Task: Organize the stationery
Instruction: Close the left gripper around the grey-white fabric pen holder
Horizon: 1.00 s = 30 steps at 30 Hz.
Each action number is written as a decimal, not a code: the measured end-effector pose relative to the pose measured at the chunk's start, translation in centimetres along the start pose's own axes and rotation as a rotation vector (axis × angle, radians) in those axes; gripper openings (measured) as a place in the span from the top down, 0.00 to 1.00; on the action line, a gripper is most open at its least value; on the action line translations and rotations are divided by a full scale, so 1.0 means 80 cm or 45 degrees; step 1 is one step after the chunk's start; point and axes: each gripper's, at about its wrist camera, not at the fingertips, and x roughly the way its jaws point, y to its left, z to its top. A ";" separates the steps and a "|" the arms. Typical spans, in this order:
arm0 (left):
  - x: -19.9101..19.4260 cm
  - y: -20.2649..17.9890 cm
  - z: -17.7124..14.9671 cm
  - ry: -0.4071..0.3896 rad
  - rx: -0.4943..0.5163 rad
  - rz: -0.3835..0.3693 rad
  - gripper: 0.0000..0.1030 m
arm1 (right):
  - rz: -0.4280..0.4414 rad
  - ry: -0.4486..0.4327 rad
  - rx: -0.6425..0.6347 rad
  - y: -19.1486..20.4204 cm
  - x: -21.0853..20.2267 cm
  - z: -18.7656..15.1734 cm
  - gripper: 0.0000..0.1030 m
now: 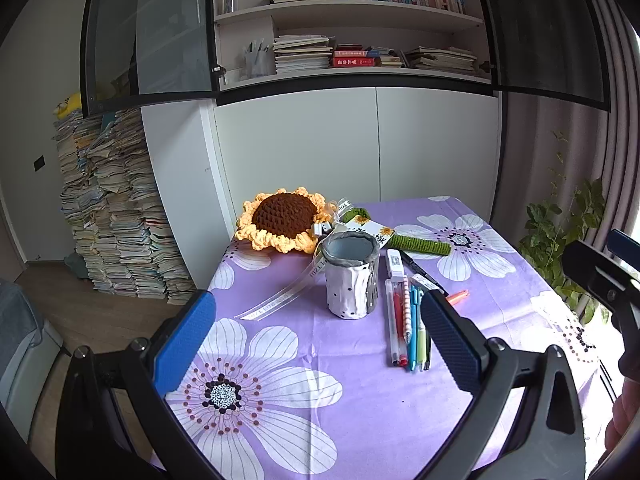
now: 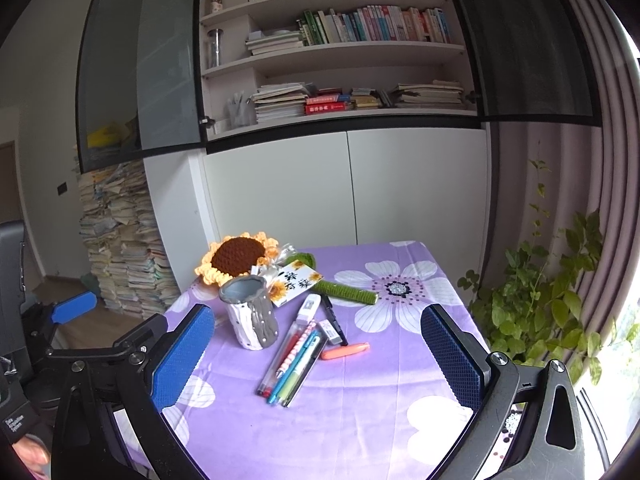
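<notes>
Both grippers hanging spread wide over the flowered table, nothing in either.

The left gripper (image 1: 316, 334) and right gripper (image 2: 318, 350) are hovering above the purple tablecloth (image 2: 360, 420), jaws released. The grey-and-white pen holder (image 1: 351, 276) is standing upright, empty, by a crocheted sunflower (image 1: 282, 220). Just to its right a row of pens (image 1: 406, 322) is lying side by side, with a white correction tape (image 1: 395, 262), a black marker (image 1: 420, 270) and an orange highlighter (image 2: 345, 351) nearby.
</notes>
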 end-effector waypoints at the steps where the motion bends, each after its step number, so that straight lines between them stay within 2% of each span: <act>1: 0.001 0.000 -0.001 0.003 -0.001 0.001 0.01 | -0.002 0.006 0.007 -0.002 0.002 -0.001 0.00; 15: 0.029 0.005 -0.009 0.066 -0.007 0.004 0.01 | -0.010 0.072 0.008 -0.003 0.023 -0.007 0.00; 20: 0.056 0.014 -0.019 0.117 -0.014 0.016 0.01 | -0.017 0.102 0.001 -0.002 0.037 -0.011 0.00; 25: 0.097 0.033 -0.026 0.205 -0.094 -0.081 0.01 | -0.035 0.168 0.001 -0.006 0.063 -0.020 0.00; 30: 0.134 0.027 -0.021 0.224 -0.093 -0.159 0.01 | -0.056 0.239 0.017 -0.014 0.093 -0.029 0.00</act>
